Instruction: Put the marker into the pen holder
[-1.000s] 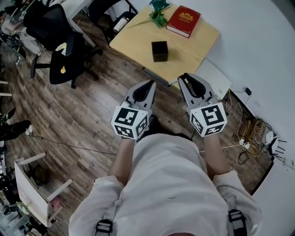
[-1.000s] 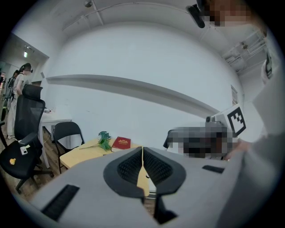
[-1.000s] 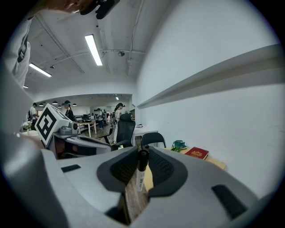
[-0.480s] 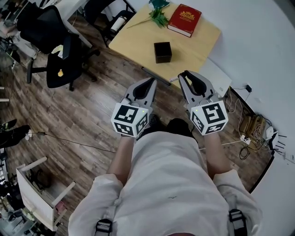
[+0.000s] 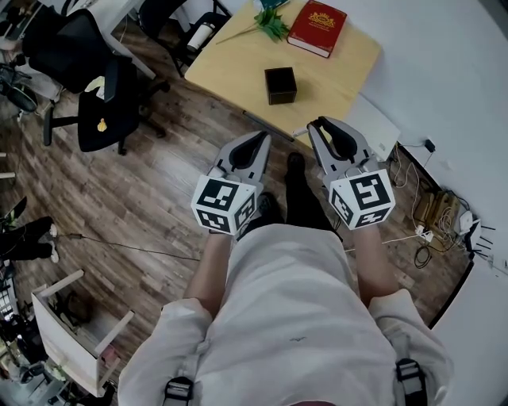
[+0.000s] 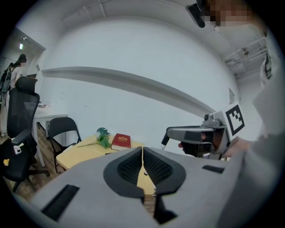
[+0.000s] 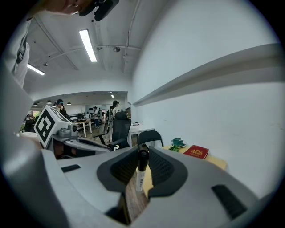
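A black cube-shaped pen holder (image 5: 280,85) stands on a light wooden table (image 5: 230,71) ahead of me. Both grippers are held in front of the person's body, short of the table's near edge. My right gripper (image 5: 327,132) is shut on a marker (image 7: 141,171) with a white barrel and a black cap, which stands upright between the pads in the right gripper view. My left gripper (image 5: 251,144) is shut with nothing between its pads (image 6: 142,162). From the left gripper view the right gripper (image 6: 178,132) shows off to the side.
A red book (image 5: 317,28) and a green plant (image 5: 270,20) lie at the table's far end. Black office chairs (image 5: 103,95) stand to the left on the wood floor. Cables (image 5: 436,222) lie along the white wall at right, and a white panel (image 5: 373,131) leans beside the table.
The person has stepped forward, one dark-clad leg now showing between the grippers. The table sits a little nearer. Both grippers keep the same pose, the marker still held.
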### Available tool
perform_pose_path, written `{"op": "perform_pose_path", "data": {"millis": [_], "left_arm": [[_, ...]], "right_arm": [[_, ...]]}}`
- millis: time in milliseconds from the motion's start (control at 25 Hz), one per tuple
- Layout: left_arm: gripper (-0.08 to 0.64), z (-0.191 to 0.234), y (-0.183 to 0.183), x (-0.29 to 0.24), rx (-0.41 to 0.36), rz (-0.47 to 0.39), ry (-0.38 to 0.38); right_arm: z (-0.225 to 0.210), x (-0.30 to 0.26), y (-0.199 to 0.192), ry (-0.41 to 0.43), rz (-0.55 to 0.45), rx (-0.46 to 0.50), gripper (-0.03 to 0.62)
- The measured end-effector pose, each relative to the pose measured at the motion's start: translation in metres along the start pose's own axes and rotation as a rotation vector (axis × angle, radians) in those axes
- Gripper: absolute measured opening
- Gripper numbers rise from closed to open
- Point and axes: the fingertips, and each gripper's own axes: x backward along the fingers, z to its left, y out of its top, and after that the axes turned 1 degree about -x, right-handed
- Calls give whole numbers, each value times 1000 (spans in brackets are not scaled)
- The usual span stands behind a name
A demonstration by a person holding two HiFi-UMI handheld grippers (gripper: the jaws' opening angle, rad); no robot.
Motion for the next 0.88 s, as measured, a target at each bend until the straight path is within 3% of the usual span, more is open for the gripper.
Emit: {"op": "perform_pose_path", "data": {"millis": [880], "left_arm": [[11, 67, 29, -74, 32, 36, 70]], "right_arm": [[-63, -103, 18, 79, 30, -16, 71]]}}
